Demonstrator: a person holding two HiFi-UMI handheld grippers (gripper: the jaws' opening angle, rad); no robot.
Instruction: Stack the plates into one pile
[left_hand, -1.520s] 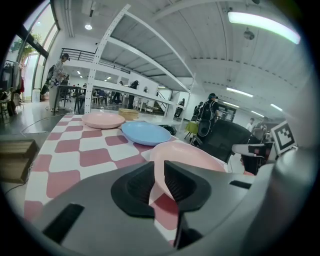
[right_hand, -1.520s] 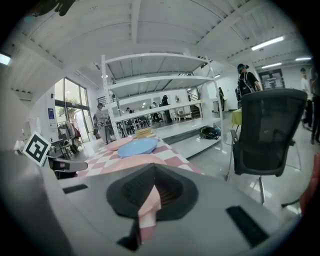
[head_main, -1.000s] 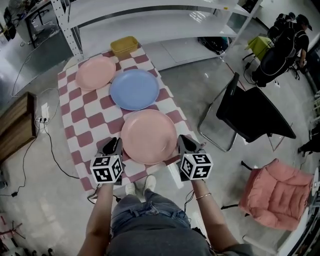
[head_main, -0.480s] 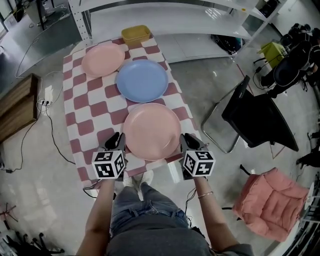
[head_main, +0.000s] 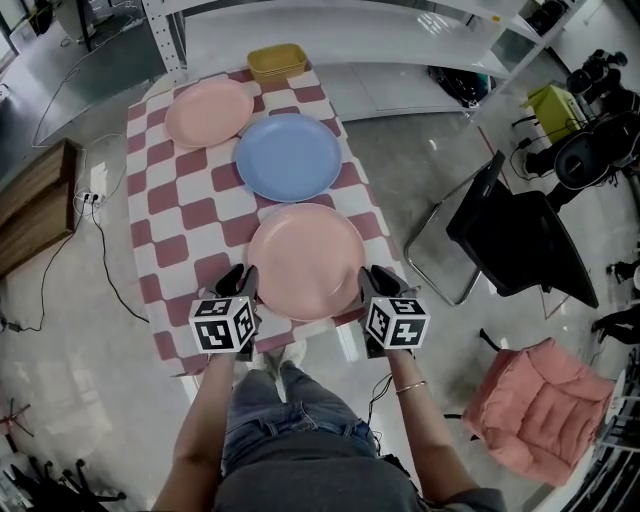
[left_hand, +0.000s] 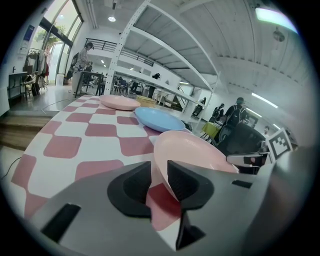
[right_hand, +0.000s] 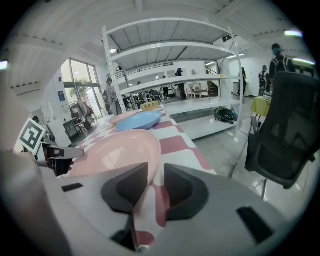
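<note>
The person holds one tool in each hand at the near end of the worktop, which has a red and white checked cloth on it. A big pink plate lies flat on the cloth at the 6 o'clock end of the worktop, right between the two tools. The left tool sits at the plate's 8 o'clock edge and the right tool sits at its 4 o'clock edge. In the left gripper view, the left tool's jaws stand apart and have just been opening. The rim of the big pink plate is in the gap between them, close against the right-hand jaw, and you can see cloth between the rim and the other jaw, so the plate is not pinched. In the right gripper view, the right tool's jaws are apart too. The rim of the big pink plate pokes in next to the left-hand jaw, and cloth shows in the rest of the gap, so this tool does not squeeze it either. A blue plate lies in the middle of the worktop, at 12 o'clock from the big pink plate and just beside it. A smaller pink plate lies at 11 o'clock, near the far left corner. A yellow tray sits at the far edge, at 12 o'clock. Each plate lies by itself.
</note>
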